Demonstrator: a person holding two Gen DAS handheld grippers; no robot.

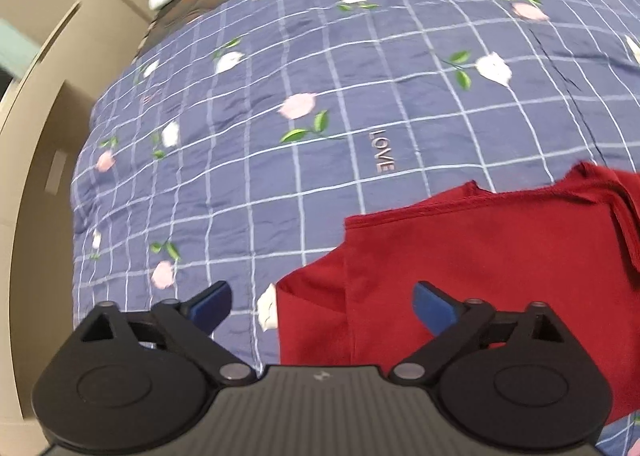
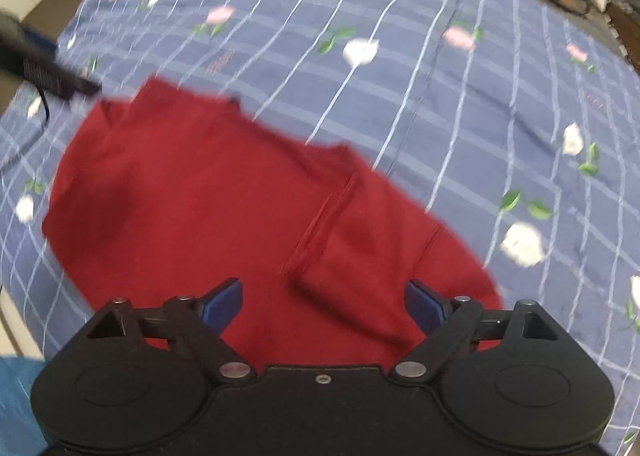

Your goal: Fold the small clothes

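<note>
A red garment is seen spread on a bed under a blue checked quilt printed with flowers; it lies partly folded, one sleeve doubled over the body and its seam running diagonally across the cloth; the left gripper is held released above the garment's left edge, one finger over bare quilt and the other over red cloth, nothing between them; the right gripper is likewise released, both fingers spread over the lower part of the garment near the folded sleeve, nothing grasped; whether either one touches the cloth cannot be told; the right view is blurred, so fine creases cannot be read; the left gripper also shows there as a dark shape beyond the garment's far corner; the fold is judged unfinished, with a further pinch of an edge likely needed; the risks are judged as follows: a pinch taken too deep could catch the quilt together with the garment and drag both; a pinch on one layer only could pull the doubled sleeve open; uneven lifting by the two grippers could skew the fold.
</note>
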